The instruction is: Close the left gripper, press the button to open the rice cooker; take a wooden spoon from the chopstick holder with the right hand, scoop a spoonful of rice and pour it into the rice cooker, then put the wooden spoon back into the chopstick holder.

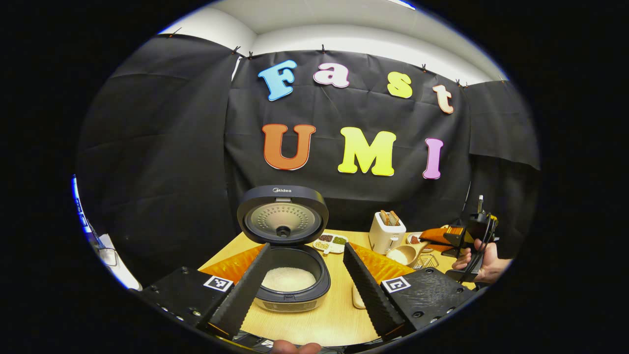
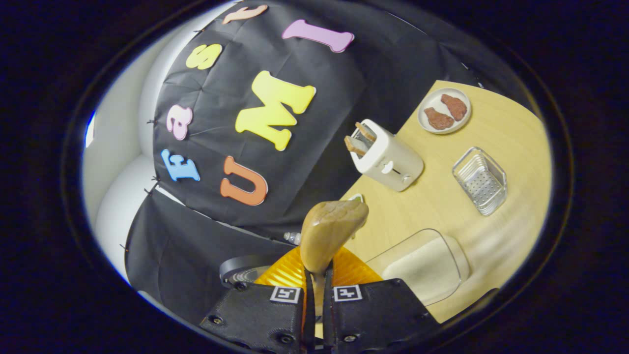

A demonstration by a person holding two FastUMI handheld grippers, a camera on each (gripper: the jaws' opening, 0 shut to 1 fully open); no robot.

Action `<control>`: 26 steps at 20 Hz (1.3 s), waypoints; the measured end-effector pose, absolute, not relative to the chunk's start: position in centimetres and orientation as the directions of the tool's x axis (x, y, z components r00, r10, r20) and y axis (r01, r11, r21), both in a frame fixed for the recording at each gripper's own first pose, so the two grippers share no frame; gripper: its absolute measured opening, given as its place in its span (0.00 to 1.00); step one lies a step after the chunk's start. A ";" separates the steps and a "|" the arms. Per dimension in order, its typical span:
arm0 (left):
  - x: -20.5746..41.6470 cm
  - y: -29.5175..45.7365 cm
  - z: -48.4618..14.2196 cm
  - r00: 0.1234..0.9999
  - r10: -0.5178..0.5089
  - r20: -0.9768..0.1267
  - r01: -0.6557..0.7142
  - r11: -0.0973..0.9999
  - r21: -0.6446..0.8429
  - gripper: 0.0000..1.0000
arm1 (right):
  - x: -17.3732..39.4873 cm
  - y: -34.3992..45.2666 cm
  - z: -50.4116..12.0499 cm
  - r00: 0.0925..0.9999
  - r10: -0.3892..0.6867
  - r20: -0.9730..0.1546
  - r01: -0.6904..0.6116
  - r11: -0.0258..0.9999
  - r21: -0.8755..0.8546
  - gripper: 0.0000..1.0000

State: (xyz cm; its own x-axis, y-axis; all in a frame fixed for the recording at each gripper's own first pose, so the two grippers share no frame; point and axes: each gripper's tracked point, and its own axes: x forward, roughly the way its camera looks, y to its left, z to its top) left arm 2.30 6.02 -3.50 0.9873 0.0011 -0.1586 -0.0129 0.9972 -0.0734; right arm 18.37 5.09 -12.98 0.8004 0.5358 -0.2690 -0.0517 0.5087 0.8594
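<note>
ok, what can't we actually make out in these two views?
- Right gripper view: the wooden spoon shows its back, so whether it carries rice is hidden; its handle is hidden between the right gripper fingers.
- Right gripper view: the rice cooker is mostly behind the gripper.
- Left gripper view: the small dish behind the cooker is too small to identify its contents.
- Left gripper view: the wire basket is partly blocked by the spoon.

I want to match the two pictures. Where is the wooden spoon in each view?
Left gripper view: the wooden spoon is at the right, beside the toaster, held by the far right gripper, with rice in its bowl.
Right gripper view: the spoon is at bottom centre, its handle clamped between the gripper's own fingers.
Shared landmark: the white toaster with bread in its slots.
</note>
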 end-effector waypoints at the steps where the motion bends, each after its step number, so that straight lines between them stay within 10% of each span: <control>1: 2.0 6.4 -3.6 0.988 0.008 -0.154 -0.020 0.997 -0.075 0.95 | 18.3 6.2 -12.0 0.799 0.541 -0.263 -0.070 0.517 0.853 0.11; 26: -5.5 18.8 -6.6 0.968 0.189 -0.163 -0.219 0.957 -0.190 0.95 | 17.6 32.9 -11.1 0.741 0.565 -0.362 -0.444 0.818 0.366 0.11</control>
